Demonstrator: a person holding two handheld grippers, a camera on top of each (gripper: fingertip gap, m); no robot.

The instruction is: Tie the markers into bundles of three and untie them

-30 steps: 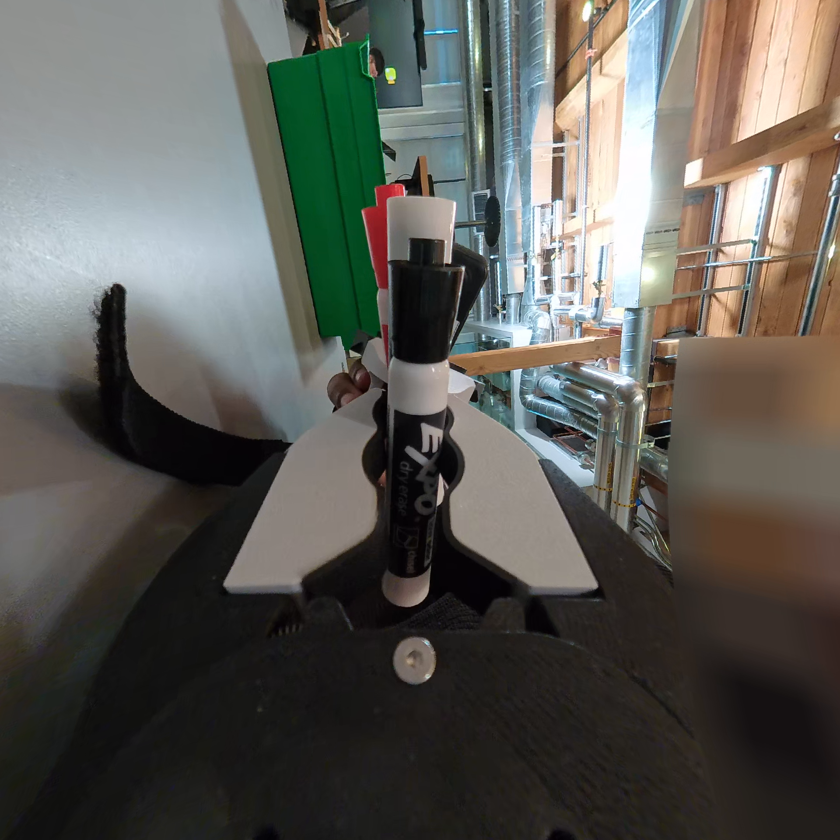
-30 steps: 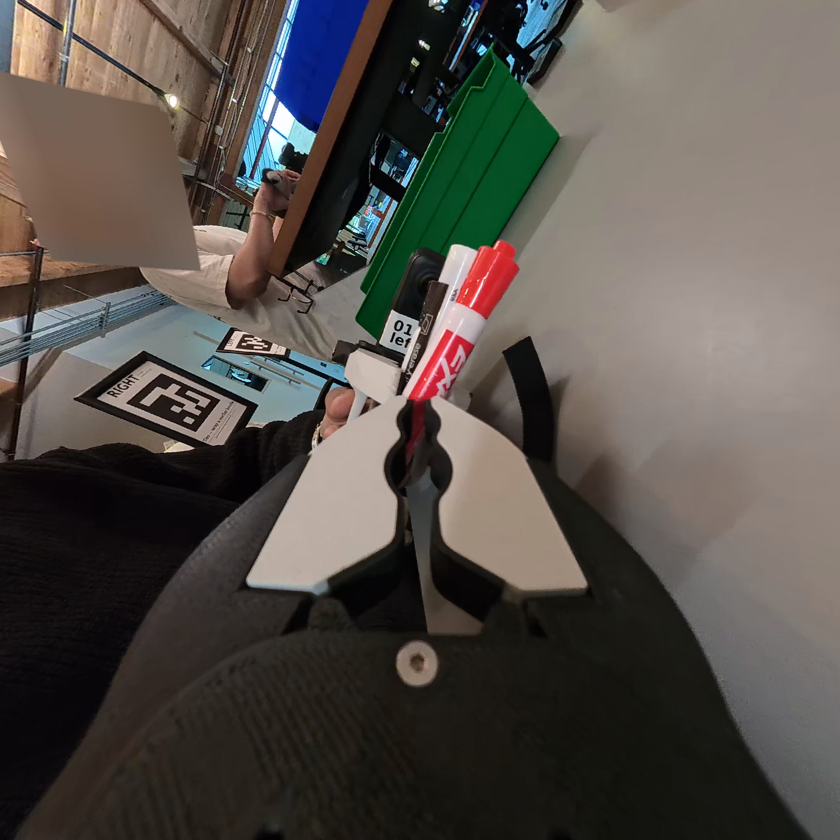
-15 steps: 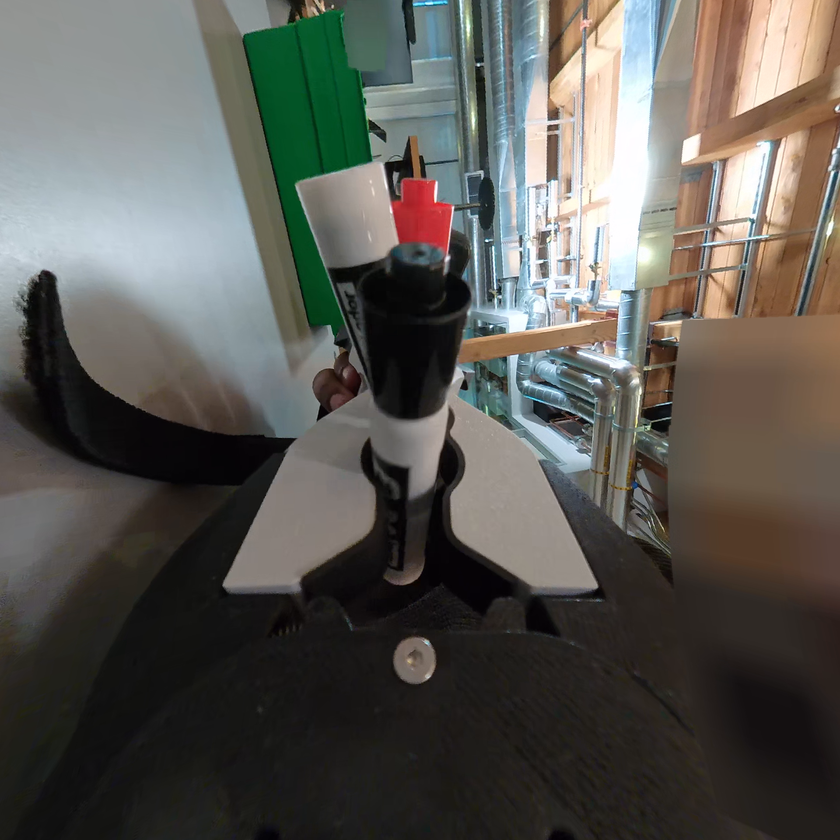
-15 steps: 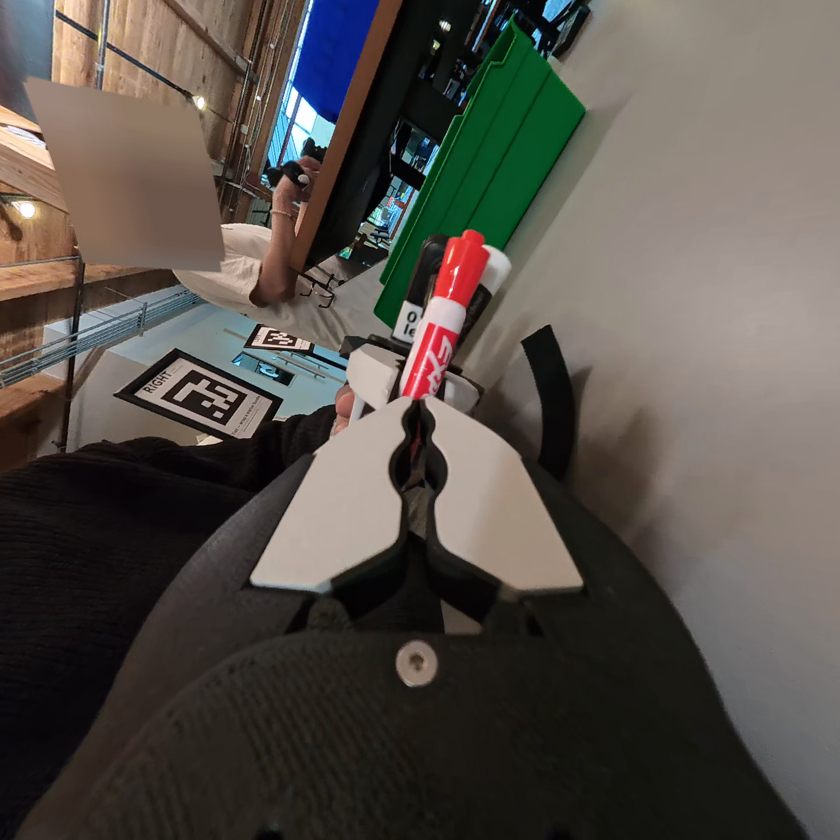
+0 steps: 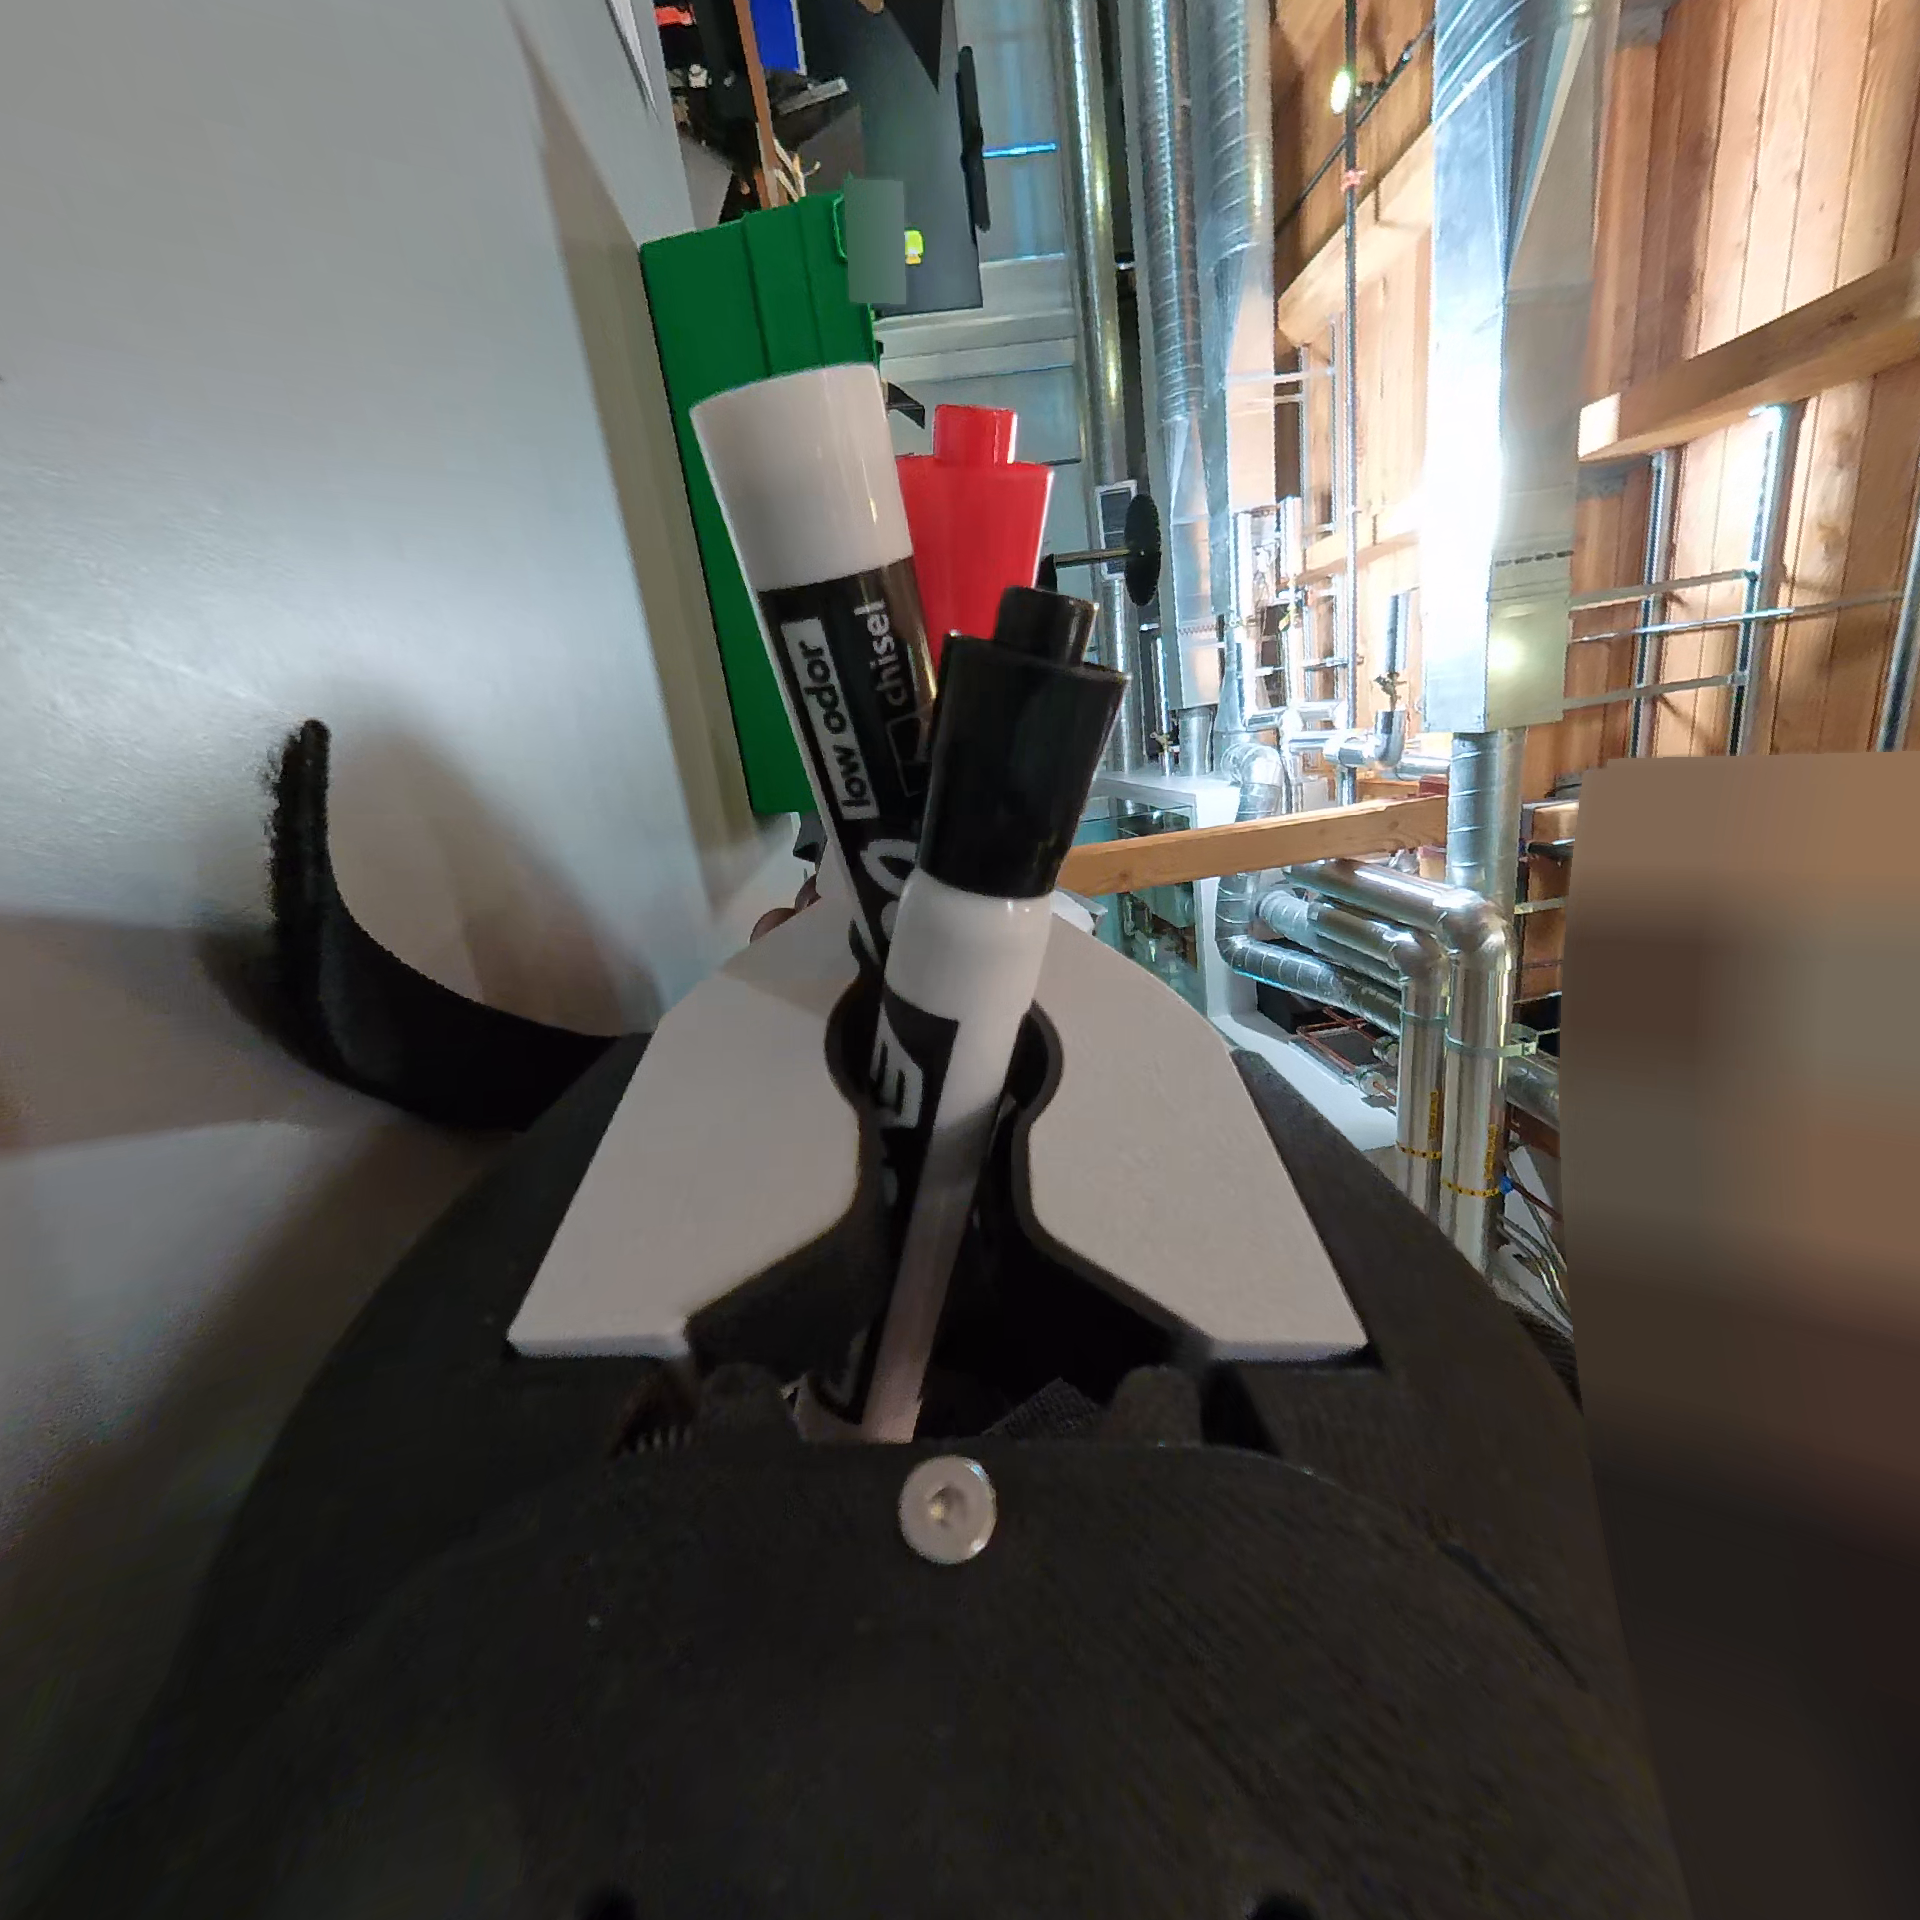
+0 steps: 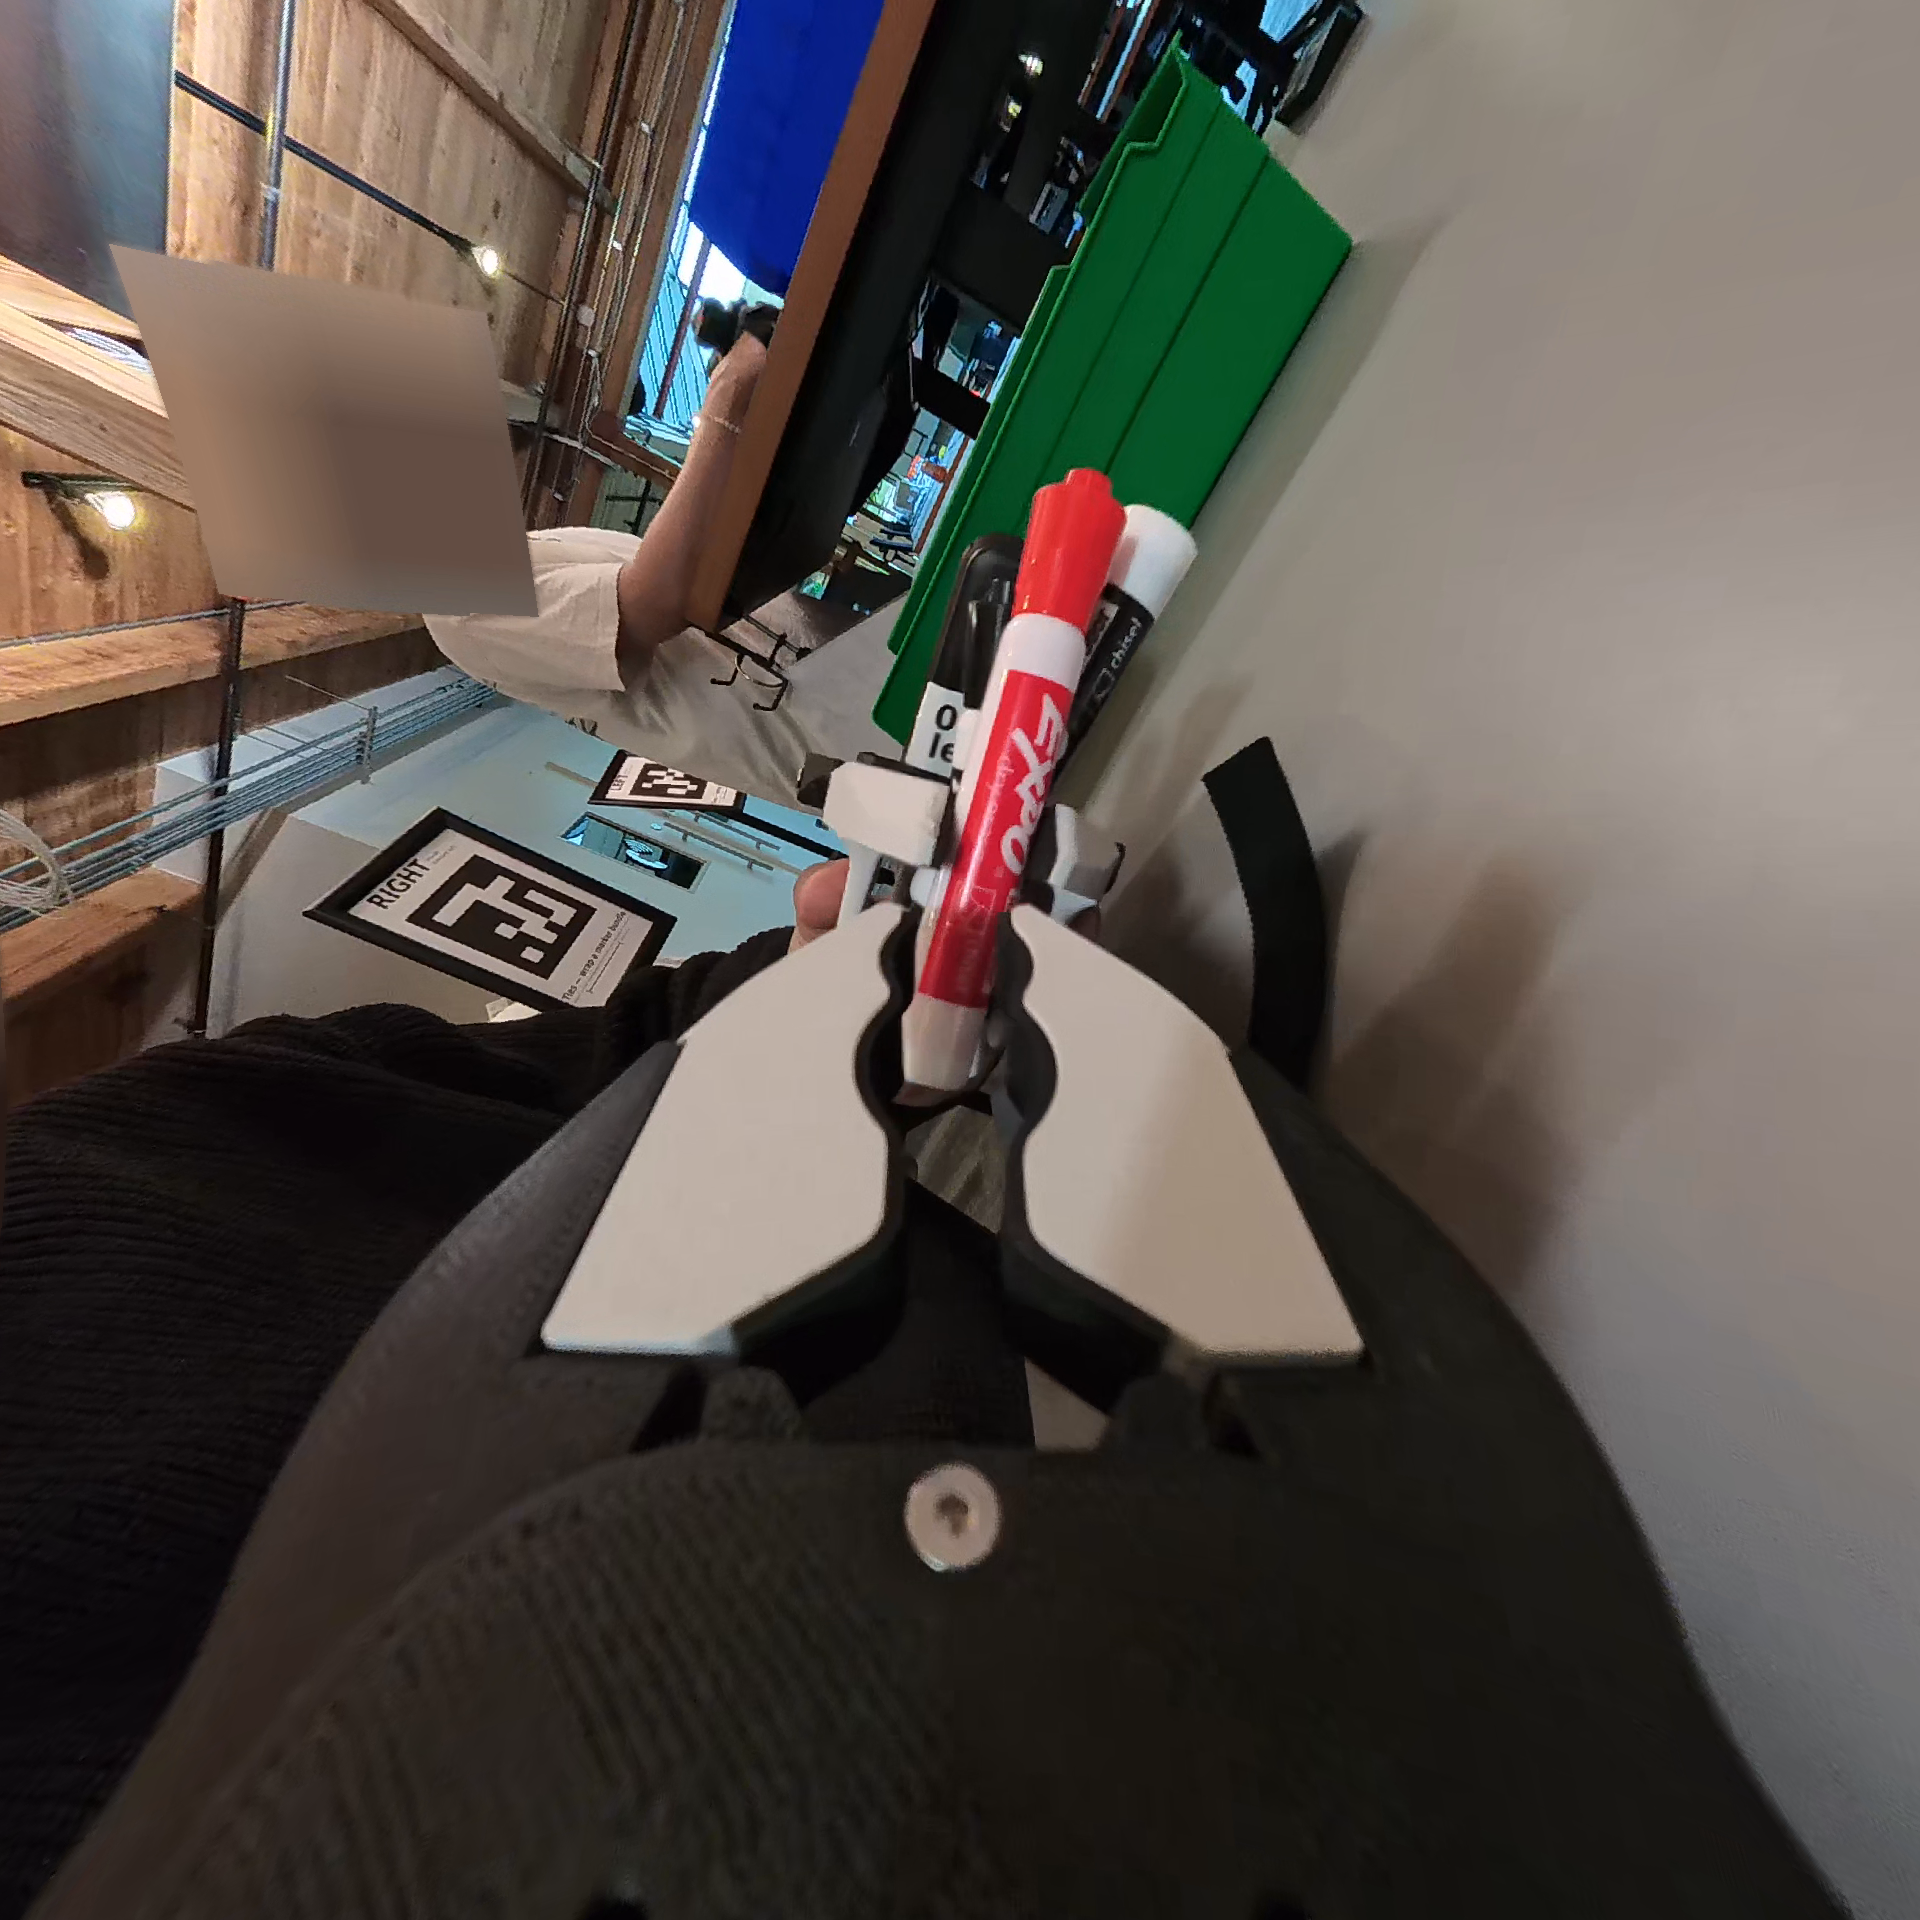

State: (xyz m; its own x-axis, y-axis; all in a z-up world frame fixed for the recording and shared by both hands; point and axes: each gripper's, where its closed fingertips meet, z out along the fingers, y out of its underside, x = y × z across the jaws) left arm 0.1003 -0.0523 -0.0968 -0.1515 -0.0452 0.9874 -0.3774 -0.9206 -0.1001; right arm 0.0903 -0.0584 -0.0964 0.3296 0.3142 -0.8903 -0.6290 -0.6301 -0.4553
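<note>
Bundling or unbundling step, cannot tell which. Left gripper clamped on black-capped marker at frame centre; second black marker, white end up, leans upper left, red marker behind it. Right gripper jaws close together around the lower end of the red marker at centre; firm grip or loose, cannot tell. Black strap hangs loose at mid left against the grey surface, not around the markers. Likely next: square the three parallel, bring the strap round. Markers carry printed brand labels; a framed code sign sits mid left, green bin upper right. Writing not transcribed.
</note>
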